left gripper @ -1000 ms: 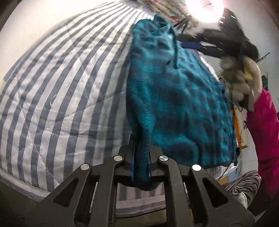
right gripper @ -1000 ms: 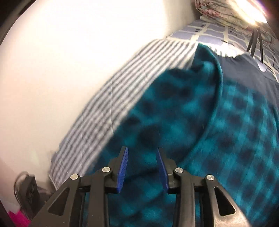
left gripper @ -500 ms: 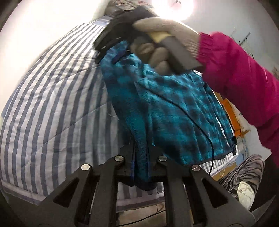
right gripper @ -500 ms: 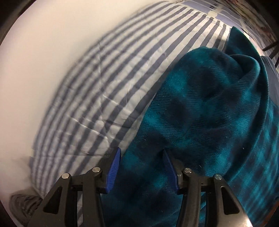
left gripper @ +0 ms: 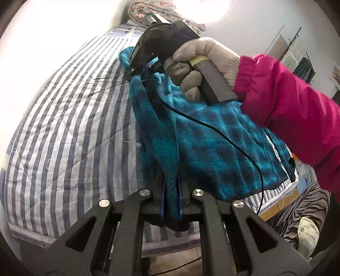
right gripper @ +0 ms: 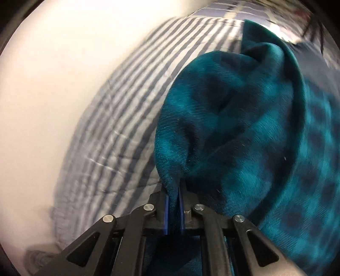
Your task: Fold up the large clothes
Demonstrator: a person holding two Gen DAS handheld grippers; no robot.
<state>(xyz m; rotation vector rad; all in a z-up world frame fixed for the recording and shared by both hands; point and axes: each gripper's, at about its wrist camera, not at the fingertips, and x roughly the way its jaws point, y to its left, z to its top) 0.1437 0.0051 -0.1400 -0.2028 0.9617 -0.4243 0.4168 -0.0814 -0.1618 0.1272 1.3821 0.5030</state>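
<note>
A teal plaid fleece garment (left gripper: 212, 144) lies on a bed with a blue-and-white striped quilt (left gripper: 70, 135). My left gripper (left gripper: 171, 203) is shut on a fold of its near edge. My right gripper (left gripper: 140, 73) shows in the left wrist view, held by a gloved hand at the garment's far left edge. In the right wrist view my right gripper (right gripper: 173, 210) is shut on a ridge of the fleece (right gripper: 233, 127), with the striped quilt (right gripper: 119, 118) to its left.
A white wall runs along the far side of the bed (right gripper: 53, 85). A patterned pillow (left gripper: 148, 8) lies at the head. The person's pink sleeve (left gripper: 293, 110) crosses the garment; a black cable (left gripper: 240, 146) trails over it. A slippered foot (left gripper: 308, 235) stands by the bed's edge.
My right gripper has come down onto the garment's far edge and closed from open onto a fold of fleece. My left gripper has kept its hold.
</note>
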